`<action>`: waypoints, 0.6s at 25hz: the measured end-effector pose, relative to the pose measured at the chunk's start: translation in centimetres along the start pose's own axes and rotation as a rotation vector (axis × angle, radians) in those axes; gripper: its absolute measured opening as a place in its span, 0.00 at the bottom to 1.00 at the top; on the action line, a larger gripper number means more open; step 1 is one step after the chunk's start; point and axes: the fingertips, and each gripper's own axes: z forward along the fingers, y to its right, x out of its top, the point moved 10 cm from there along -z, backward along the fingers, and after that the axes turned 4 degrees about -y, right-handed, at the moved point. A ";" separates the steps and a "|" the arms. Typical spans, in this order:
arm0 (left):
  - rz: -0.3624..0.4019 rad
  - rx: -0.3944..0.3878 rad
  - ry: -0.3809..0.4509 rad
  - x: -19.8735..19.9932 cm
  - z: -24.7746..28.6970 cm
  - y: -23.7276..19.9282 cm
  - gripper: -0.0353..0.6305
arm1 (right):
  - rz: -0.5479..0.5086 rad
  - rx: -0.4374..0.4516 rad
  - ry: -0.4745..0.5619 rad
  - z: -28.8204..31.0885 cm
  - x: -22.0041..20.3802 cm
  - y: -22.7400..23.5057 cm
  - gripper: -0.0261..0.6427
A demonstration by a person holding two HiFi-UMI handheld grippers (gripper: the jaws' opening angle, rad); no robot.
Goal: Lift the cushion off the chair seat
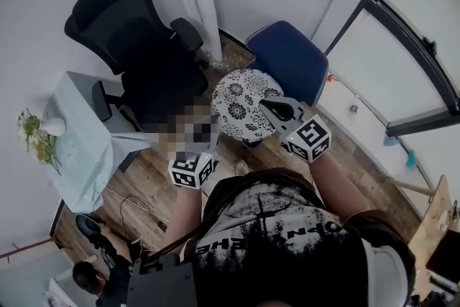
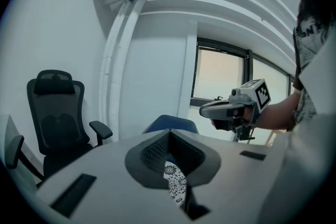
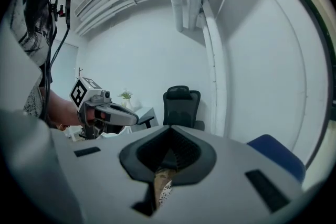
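Head view puts your round floral cushion [image 1: 246,103] in the air at the front edge of the blue chair [image 1: 287,57], strung between your two tools; it looks clear of the seat, though the angle won't let me swear to it.

— Agreed; your left gripper [image 2: 169,160] is pinched right down on the patterned rim; your right gripper [image 1: 269,108] is clamped on the opposite rim, with a tan underside showing in its own view.

Handling, then; I'd judge it light and soft, a thin pad that will sag and fold between your two grips rather than stay flat; nothing fragile in it.

— The cover looks like cloth, not slick, so a rim pinch should hold; the risk, I'd guess, is fabric creeping out of the jaws if you pull the grippers apart or swing it.

So take it by the rim at opposite sides, as you have it; bite onto padding and cover together, not loose cover alone.

— And carry both ends level, so the weight is shared.
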 end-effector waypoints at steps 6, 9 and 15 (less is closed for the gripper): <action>0.018 -0.040 -0.014 -0.1 0.9 -3.0 0.07 | 0.002 -0.033 -0.014 2.3 0.4 0.0 0.06; 0.012 -0.053 -0.021 -0.4 1.6 -4.1 0.07 | 0.000 -0.045 -0.023 3.1 0.3 0.2 0.06; -0.015 -0.065 -0.045 -0.8 3.1 -5.0 0.07 | 0.012 -0.048 -0.064 3.6 -0.2 1.2 0.06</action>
